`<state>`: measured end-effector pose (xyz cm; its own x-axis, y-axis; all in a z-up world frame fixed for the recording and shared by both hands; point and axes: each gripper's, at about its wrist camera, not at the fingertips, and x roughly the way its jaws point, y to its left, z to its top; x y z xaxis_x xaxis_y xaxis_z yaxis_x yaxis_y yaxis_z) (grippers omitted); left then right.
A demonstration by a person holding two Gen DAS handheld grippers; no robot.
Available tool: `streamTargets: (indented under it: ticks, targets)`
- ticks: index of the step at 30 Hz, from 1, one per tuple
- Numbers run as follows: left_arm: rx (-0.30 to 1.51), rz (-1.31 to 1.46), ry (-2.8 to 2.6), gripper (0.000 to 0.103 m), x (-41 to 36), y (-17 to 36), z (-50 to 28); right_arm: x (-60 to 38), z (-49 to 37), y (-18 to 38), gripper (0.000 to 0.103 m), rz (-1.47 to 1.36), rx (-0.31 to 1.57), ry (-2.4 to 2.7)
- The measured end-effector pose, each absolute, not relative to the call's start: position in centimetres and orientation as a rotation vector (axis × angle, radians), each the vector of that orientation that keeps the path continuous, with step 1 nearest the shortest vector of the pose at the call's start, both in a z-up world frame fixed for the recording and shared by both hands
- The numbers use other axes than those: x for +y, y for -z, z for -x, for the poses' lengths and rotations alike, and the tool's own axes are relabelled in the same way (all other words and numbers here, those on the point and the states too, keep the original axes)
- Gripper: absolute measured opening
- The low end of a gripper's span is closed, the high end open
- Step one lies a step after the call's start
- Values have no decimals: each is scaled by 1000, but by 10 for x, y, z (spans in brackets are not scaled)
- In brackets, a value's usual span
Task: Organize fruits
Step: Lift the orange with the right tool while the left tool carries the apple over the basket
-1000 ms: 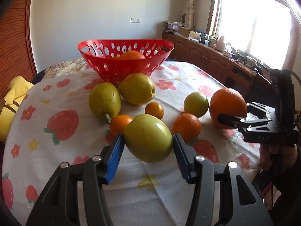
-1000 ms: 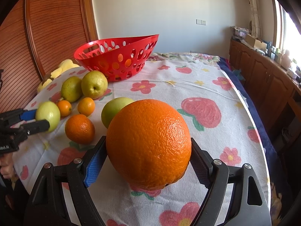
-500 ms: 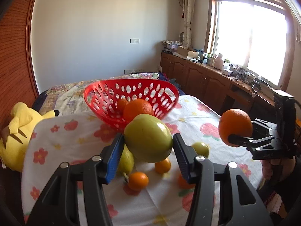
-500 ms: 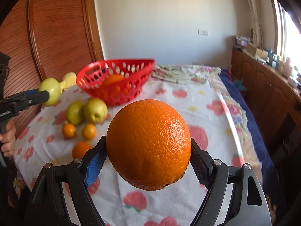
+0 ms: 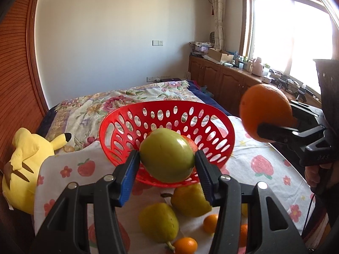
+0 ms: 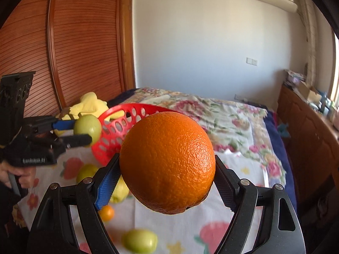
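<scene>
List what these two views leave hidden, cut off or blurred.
- Basket contents, left wrist view: the green fruit in the left gripper covers all but an orange sliver.
- Basket interior, right wrist view: seen side-on, partly behind the orange in the right gripper.
- Loose table fruit, right wrist view: blurred, partly behind the fingers.
- Small oranges, left wrist view: cut off at the bottom edge.

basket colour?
Red, with oval holes all around its wall. The basket shows best in the left wrist view.

Left gripper (image 5: 167,162) clamps green apple (image 5: 167,154) before red basket (image 5: 167,127); pears (image 5: 159,225) below.
</scene>
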<state>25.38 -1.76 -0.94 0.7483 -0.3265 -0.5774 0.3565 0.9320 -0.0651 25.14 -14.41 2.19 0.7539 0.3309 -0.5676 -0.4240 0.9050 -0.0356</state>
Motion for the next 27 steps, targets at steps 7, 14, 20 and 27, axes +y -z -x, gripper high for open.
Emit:
streamTargets:
  ticks: [7,14,20,27]
  targets:
    - [632,-61,373,52,-19,14,-278,-114,-298,-12,84,214,627,-456]
    - [650,-65,371,52,-16,26,-291,-99,-329,5,84,249,685,-462]
    - [658,-62,369,52,-13,30,-298,-90,-354,16,84,268,735,-452]
    - [660,-64,368,52,-11,31,-305,-79,-371,26,84,305,788,-435]
